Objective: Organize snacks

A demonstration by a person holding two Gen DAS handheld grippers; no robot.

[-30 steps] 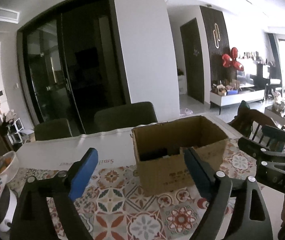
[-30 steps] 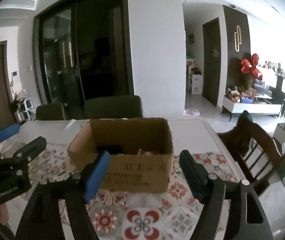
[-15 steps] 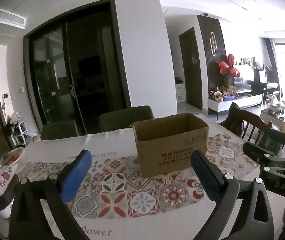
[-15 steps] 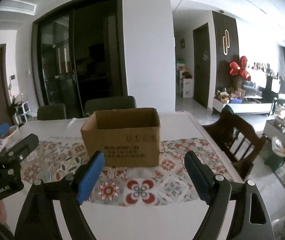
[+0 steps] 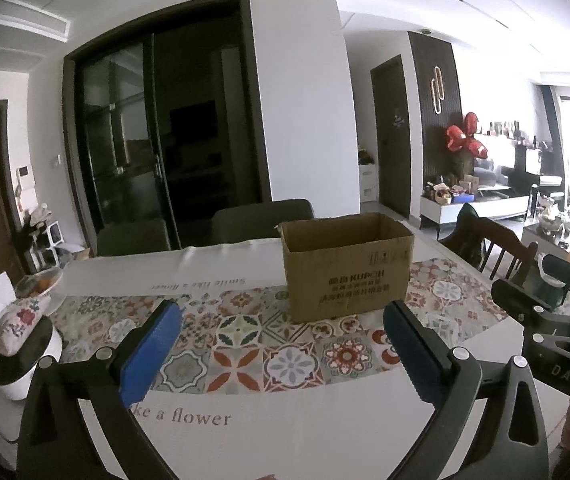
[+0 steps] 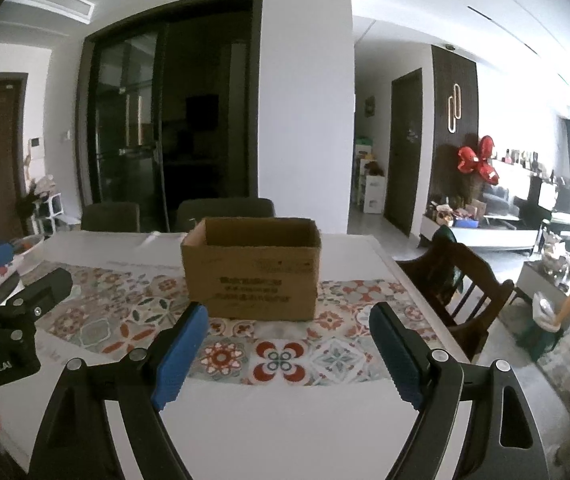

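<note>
An open brown cardboard box (image 5: 347,266) stands on the patterned table runner (image 5: 241,344); it also shows in the right wrist view (image 6: 252,268). Its inside is hidden from this low angle. My left gripper (image 5: 283,350) is open and empty, held back from the box over the near part of the table. My right gripper (image 6: 285,352) is open and empty too, also back from the box. Each gripper shows at the edge of the other's view: the right one (image 5: 553,320) and the left one (image 6: 9,312). No loose snacks are visible.
A tissue holder (image 5: 9,320) on a white appliance and a bowl (image 5: 39,282) sit at the table's left end. Dark chairs (image 5: 263,220) stand behind the table and a wooden chair (image 6: 457,284) at its right end.
Both grippers have pulled back and dropped lower, away from the box. The box now looks smaller and its inside no longer shows. Both grippers stayed open.
</note>
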